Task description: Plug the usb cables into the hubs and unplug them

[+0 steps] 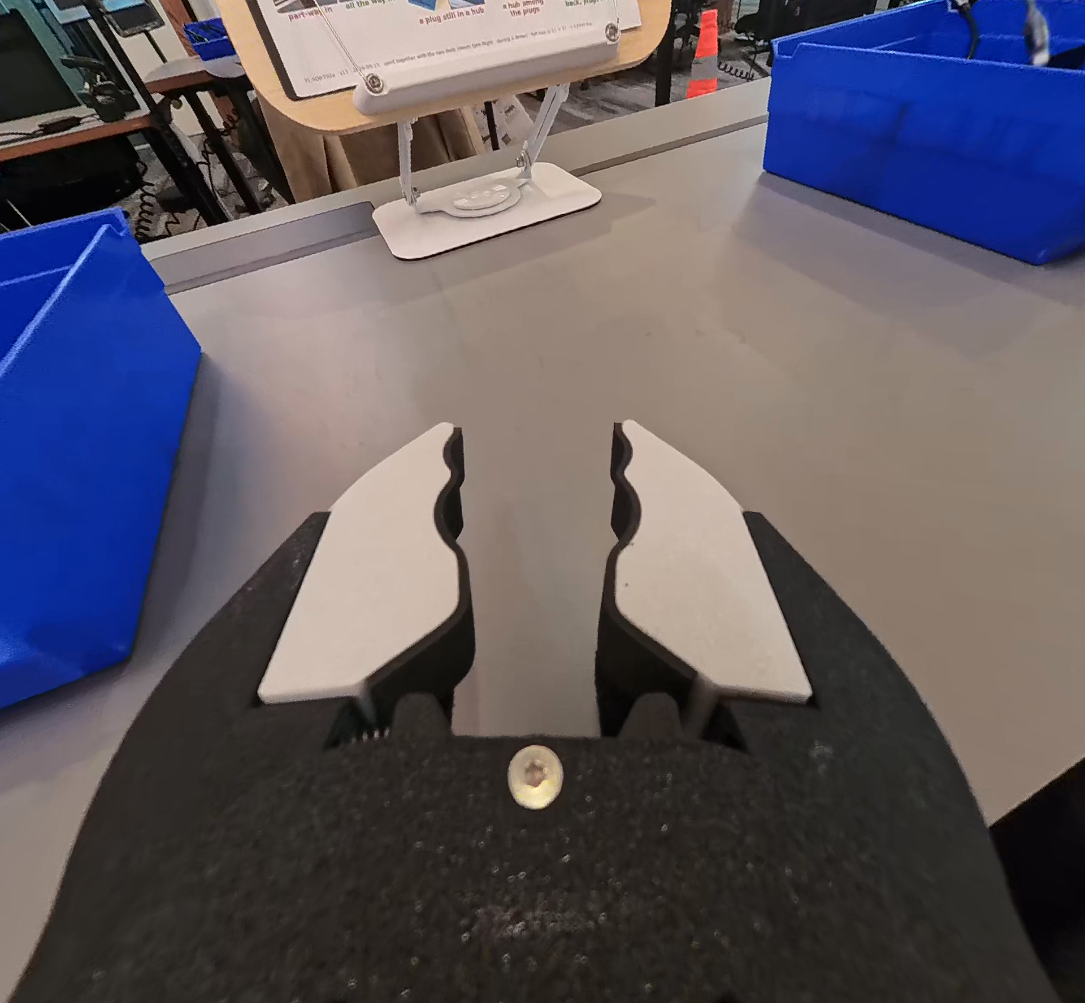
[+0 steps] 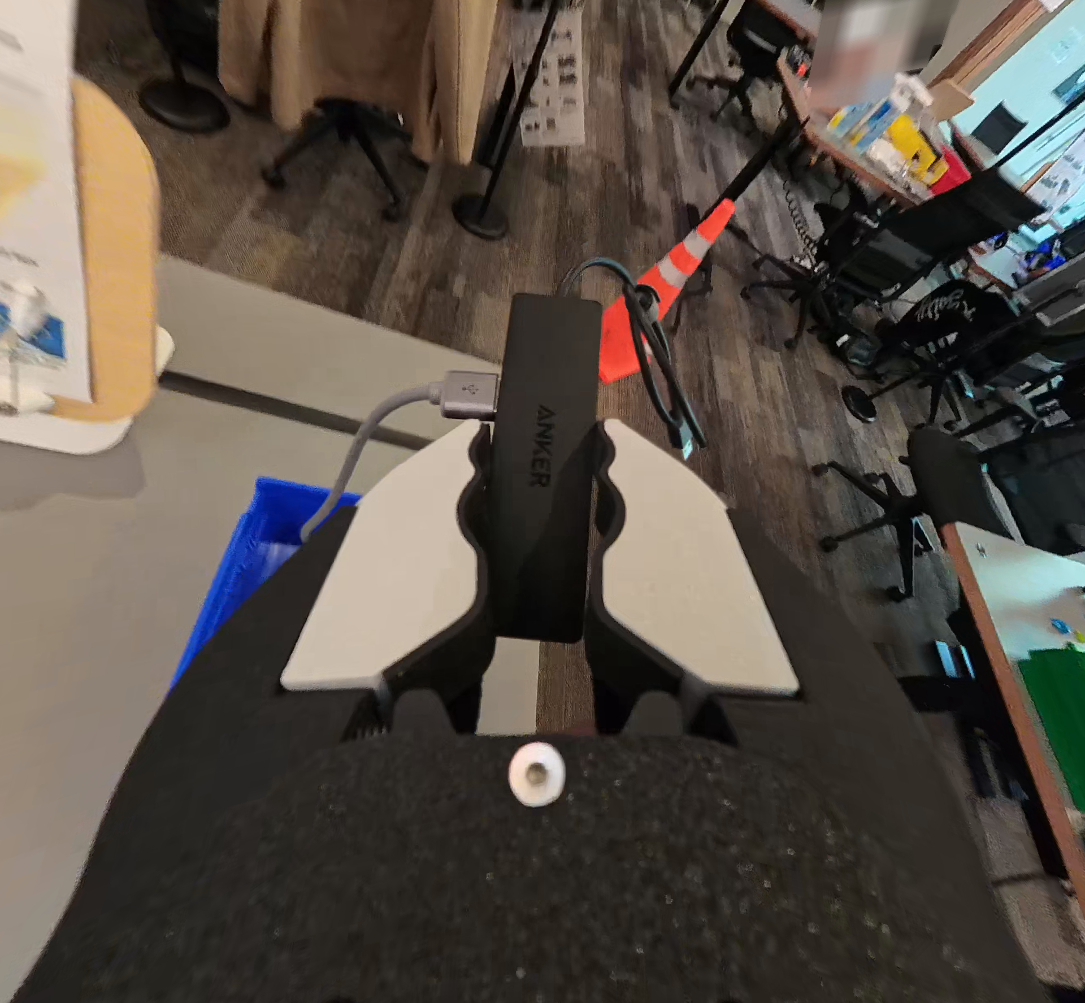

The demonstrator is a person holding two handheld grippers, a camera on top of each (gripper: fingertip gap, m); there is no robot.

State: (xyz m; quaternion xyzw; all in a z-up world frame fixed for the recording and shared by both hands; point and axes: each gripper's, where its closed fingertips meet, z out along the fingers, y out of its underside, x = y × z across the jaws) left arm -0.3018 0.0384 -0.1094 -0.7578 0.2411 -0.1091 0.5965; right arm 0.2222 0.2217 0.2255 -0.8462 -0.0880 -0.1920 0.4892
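Observation:
My right gripper (image 2: 539, 434) is shut on a black USB hub (image 2: 543, 464) and holds it in the air above the blue bin (image 2: 258, 534). A grey USB plug (image 2: 467, 395) sits in a port on the hub's left side, and its grey cable (image 2: 358, 458) drops toward the bin. The hub's own black cable (image 2: 660, 364) is bundled and hangs off its far end. My left gripper (image 1: 537, 434) is open and empty, low over the grey table (image 1: 704, 388). Dangling cables (image 1: 1033, 29) show above the right blue bin (image 1: 916, 123) in the left wrist view.
A second blue bin (image 1: 76, 446) stands at the table's left. An instruction board on a white stand (image 1: 487, 206) is at the table's far edge. Beyond the table are an orange cone (image 2: 669, 282), chairs and desks. Left tips to right tips: about 65 cm.

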